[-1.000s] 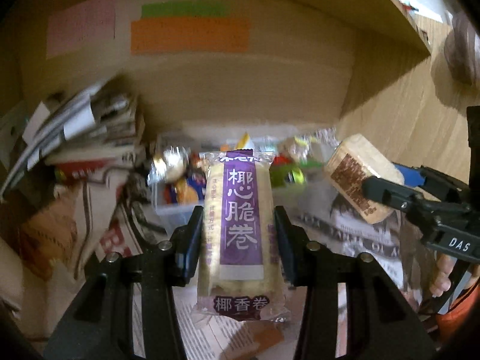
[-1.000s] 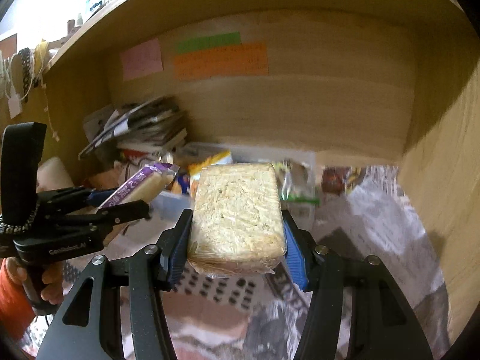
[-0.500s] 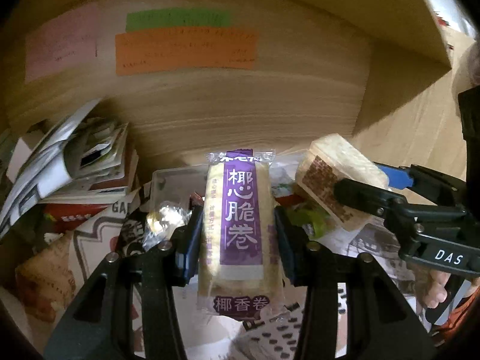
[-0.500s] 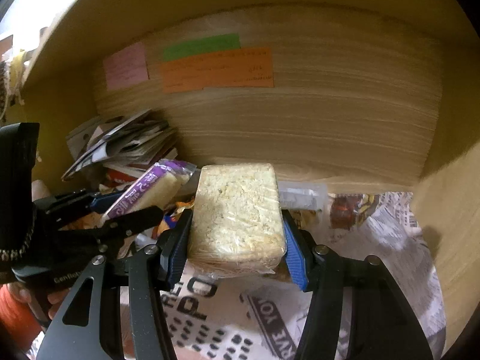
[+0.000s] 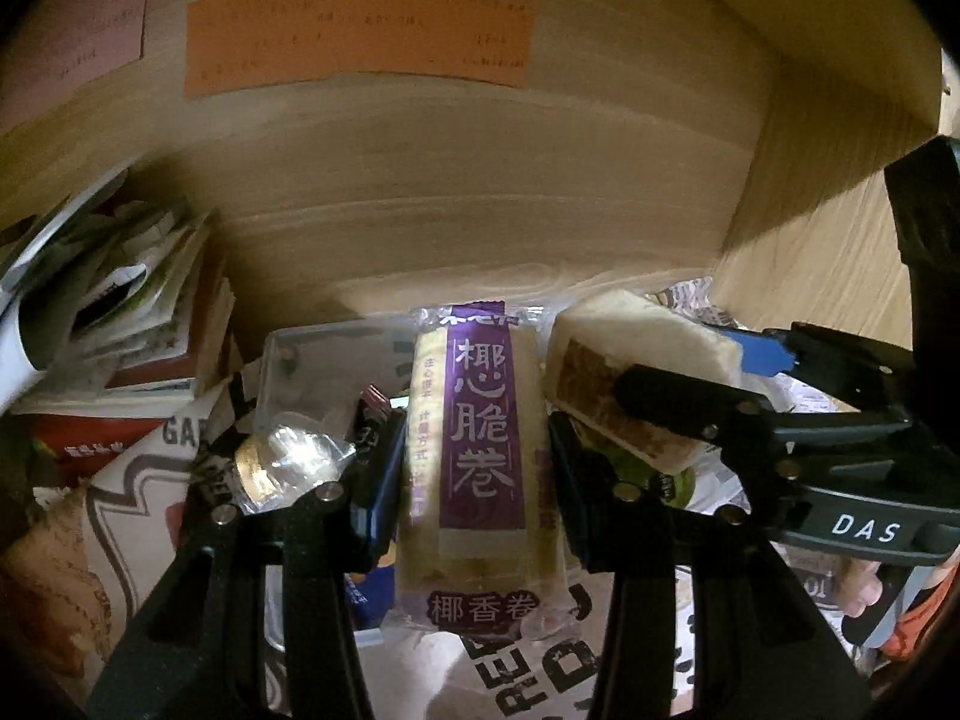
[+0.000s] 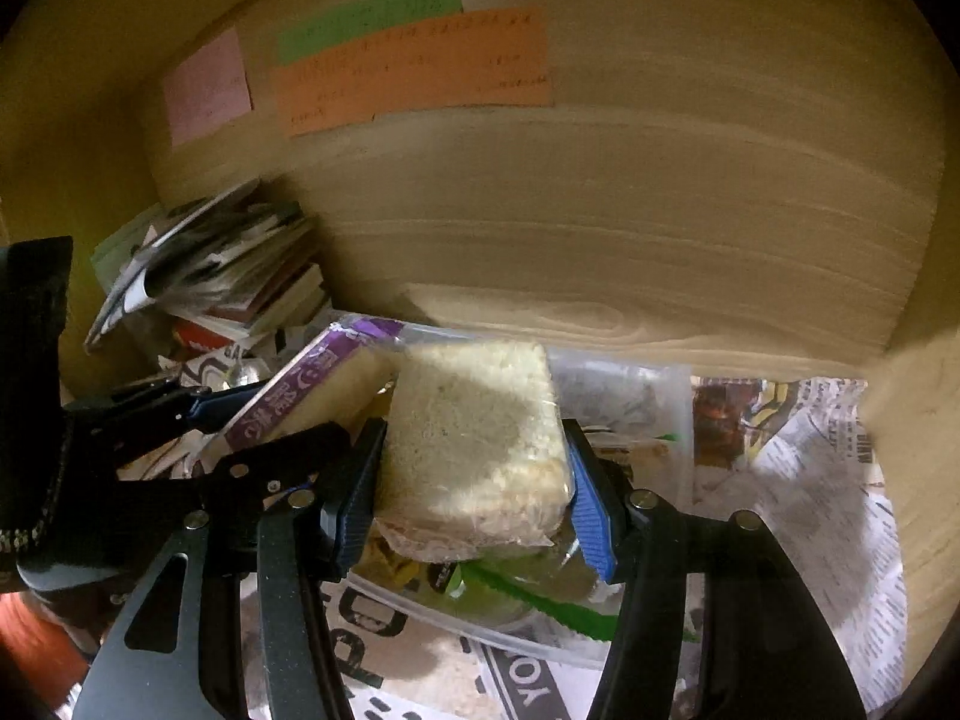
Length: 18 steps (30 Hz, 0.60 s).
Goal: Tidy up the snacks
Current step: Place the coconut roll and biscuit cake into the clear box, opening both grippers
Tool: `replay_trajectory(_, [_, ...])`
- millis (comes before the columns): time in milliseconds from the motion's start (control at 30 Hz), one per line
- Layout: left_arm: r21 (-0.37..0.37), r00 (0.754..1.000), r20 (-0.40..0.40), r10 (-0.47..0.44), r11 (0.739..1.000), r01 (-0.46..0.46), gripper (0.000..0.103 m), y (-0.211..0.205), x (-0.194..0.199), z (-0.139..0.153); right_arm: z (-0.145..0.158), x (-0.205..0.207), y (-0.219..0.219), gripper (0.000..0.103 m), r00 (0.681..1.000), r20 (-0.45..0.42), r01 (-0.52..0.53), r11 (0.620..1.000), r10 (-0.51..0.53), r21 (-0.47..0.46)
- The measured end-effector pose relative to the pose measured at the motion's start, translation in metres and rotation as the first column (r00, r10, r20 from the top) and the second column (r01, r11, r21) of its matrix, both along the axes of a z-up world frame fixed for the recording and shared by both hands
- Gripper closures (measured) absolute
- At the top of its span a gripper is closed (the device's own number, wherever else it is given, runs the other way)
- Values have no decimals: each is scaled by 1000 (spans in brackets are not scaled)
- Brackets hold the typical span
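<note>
My left gripper (image 5: 474, 468) is shut on a purple-labelled coconut roll packet (image 5: 480, 456) and holds it over a clear plastic snack box (image 5: 312, 360) on the shelf. My right gripper (image 6: 474, 498) is shut on a pale wrapped rice cracker block (image 6: 474, 438), held over the same box (image 6: 630, 396). The two grippers are side by side; the right gripper (image 5: 690, 414) with its block (image 5: 636, 360) shows to the right in the left wrist view, and the left gripper's packet (image 6: 318, 396) shows to the left in the right wrist view. Wrapped sweets (image 5: 282, 462) lie in the box.
A stack of magazines and papers (image 5: 114, 312) lies at the left of the shelf. Newspaper (image 6: 798, 468) lines the shelf floor. Pink, green and orange notes (image 6: 414, 72) are stuck on the wooden back wall. The right side wall (image 6: 918, 450) is close.
Both grippers have moved forward, deeper into the shelf, with their snacks held. They now hang over the clear box, which has come closer and lower in view.
</note>
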<state>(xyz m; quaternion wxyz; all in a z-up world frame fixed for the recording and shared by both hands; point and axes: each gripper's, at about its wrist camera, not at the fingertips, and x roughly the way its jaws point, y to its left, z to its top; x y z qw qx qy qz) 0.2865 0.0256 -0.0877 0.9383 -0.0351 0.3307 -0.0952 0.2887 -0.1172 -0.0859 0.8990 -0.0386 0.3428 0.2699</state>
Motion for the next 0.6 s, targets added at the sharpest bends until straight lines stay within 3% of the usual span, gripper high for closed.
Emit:
replay_trajectory(267, [-6,1000,-11,-2,1000,2,56,0,0,1,4,-10,-1,50,1000,20,-14,1000,14,-21])
replay_trajectory(600, [-36,998,54,41,999,-39,52,6,-33,29,30,-43,-20,50,997,75,11,1000,-12,21])
